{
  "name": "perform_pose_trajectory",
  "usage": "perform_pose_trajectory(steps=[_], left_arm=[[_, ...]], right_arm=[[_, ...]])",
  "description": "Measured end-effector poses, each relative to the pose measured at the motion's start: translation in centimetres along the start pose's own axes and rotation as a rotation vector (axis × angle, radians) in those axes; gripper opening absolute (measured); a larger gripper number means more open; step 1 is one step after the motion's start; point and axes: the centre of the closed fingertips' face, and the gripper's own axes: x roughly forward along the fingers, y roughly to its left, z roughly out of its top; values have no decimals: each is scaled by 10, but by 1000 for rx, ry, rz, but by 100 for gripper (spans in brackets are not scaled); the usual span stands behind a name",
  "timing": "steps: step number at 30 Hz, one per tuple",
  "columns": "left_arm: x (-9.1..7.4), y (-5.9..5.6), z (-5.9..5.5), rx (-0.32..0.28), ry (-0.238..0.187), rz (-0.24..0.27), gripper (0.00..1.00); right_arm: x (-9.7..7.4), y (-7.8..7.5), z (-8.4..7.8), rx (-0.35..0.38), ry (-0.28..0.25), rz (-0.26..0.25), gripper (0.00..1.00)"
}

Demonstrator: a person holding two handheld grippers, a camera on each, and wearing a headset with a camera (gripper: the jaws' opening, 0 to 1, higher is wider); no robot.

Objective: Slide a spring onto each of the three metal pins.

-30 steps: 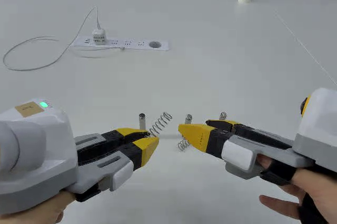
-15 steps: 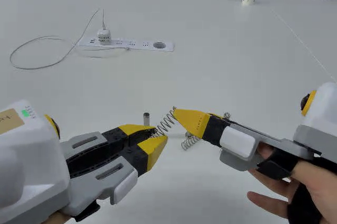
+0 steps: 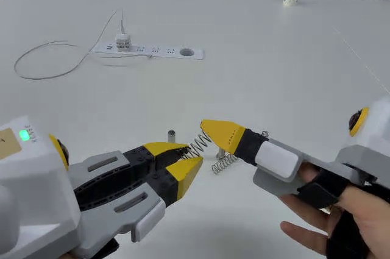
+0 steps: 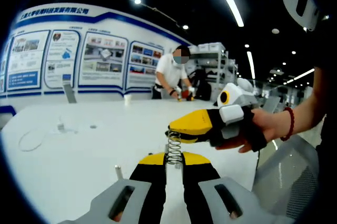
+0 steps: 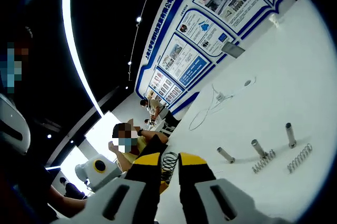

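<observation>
The left gripper (image 3: 186,160) and right gripper (image 3: 210,130) each clamp the silver coiled steel-wire spring (image 3: 198,144) between them. Opposed pulling may stretch or fling it.

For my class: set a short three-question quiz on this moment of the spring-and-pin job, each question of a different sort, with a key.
1. True or false: all three pins are bare.
2. How many loose springs lie on the table? A one, B two, C three.
3. Fill in: the lifted spring has one end in the left claw and its other end at the ____ claw.

Key: 1 true. 2 B. 3 right: the right claw meets the spring's far end.
</observation>
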Motion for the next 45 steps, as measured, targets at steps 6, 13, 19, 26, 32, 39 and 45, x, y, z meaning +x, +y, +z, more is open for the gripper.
perform_pose_trajectory(steps=[6, 13, 19, 26, 32, 39, 45], left_arm=[[0, 0, -1, 5, 4, -6, 10], [2, 2, -3, 32, 23, 0, 10], [4, 3, -5, 52, 39, 6, 11], [3, 7, -12, 64, 75, 26, 14], [1, 13, -24, 67, 123, 56, 25], [-1, 21, -33, 69, 155, 85, 36], [-1, 28, -38, 68, 165, 103, 43]], right_arm=[[0, 1, 0, -1, 1, 3, 12], [1, 1, -1, -31, 2, 2, 11], [3, 3, -2, -91, 14, 1, 11], [7, 4, -2, -193, 27, -11, 11], [11, -1, 1, -290, 43, -38, 11], [17, -11, 2, -487, 84, -102, 11], [25, -20, -4, -557, 130, -136, 11]])
